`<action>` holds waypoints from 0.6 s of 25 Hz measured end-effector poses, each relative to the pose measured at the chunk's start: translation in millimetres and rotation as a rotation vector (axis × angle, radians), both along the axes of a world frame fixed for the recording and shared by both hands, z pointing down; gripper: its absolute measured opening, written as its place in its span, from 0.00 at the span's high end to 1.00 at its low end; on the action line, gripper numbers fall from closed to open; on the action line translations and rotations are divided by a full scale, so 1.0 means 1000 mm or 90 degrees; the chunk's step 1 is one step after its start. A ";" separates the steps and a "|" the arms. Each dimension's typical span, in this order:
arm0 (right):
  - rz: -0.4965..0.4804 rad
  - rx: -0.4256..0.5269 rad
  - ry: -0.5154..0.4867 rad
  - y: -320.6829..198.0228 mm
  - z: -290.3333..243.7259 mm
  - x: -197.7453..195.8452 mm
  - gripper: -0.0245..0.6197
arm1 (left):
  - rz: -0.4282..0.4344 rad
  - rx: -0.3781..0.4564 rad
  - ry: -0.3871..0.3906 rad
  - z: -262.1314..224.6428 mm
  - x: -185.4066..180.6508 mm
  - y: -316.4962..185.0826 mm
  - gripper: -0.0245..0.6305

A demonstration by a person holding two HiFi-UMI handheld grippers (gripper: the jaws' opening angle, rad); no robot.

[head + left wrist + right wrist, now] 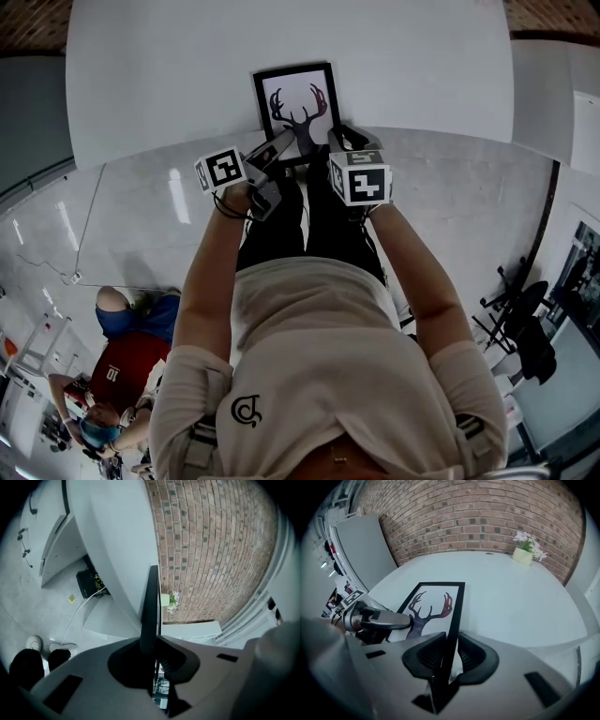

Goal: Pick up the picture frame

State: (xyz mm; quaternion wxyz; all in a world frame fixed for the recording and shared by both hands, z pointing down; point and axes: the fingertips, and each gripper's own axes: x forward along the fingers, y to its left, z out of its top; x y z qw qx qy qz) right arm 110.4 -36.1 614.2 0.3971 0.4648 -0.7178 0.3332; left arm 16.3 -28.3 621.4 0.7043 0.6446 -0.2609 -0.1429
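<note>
A black picture frame (297, 103) with a deer-antler print lies at the near edge of the white table (422, 75). My left gripper (278, 150) is at the frame's near left corner. In the left gripper view the frame's dark edge (151, 602) runs between the jaws of my left gripper (151, 641), which are shut on it. My right gripper (344, 141) is at the near right corner. In the right gripper view it (450, 641) is shut on the right border of the frame (433, 604). Whether the frame is off the table I cannot tell.
A small potted plant (526, 550) stands at the table's far side in front of a brick wall (478, 517). A black box with cables (89, 583) sits on the floor under the table. A person crouches on the floor behind me (122, 366). An office chair (525, 319) stands to the right.
</note>
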 end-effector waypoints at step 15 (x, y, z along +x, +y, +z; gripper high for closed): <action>0.006 0.123 -0.047 -0.015 -0.051 0.004 0.93 | -0.008 0.079 -0.071 -0.040 -0.005 0.000 0.93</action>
